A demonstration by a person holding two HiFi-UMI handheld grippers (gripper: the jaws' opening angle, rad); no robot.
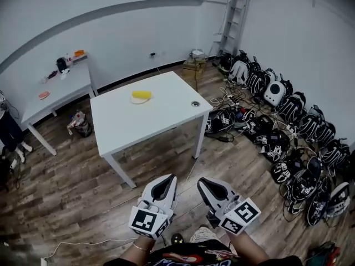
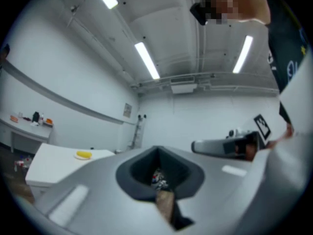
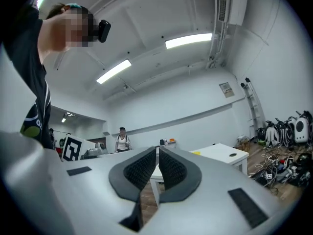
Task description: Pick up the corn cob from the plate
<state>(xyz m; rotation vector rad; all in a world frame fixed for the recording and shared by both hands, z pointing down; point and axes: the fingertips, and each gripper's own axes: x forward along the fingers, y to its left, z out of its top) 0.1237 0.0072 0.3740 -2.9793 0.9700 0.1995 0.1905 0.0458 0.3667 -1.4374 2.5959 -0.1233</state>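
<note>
Left gripper (image 1: 168, 179) and right gripper (image 1: 204, 183) side by side, jaws pressed together, empty, corn cob (image 1: 141, 95) on plate (image 1: 138, 100), white table (image 1: 155, 121) well ahead

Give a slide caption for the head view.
Left gripper and right gripper face a white table holding corn cob on plate.

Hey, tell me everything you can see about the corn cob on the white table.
The corn cob looks like a short, plain yellow cylinder with rounded ends. It lies on its side on a small pale plate, which sits on the white table toward its far edge. Only the plate touches it, and nothing else stands close by. From here it is too small to show kernels, husk or any damage.
</note>
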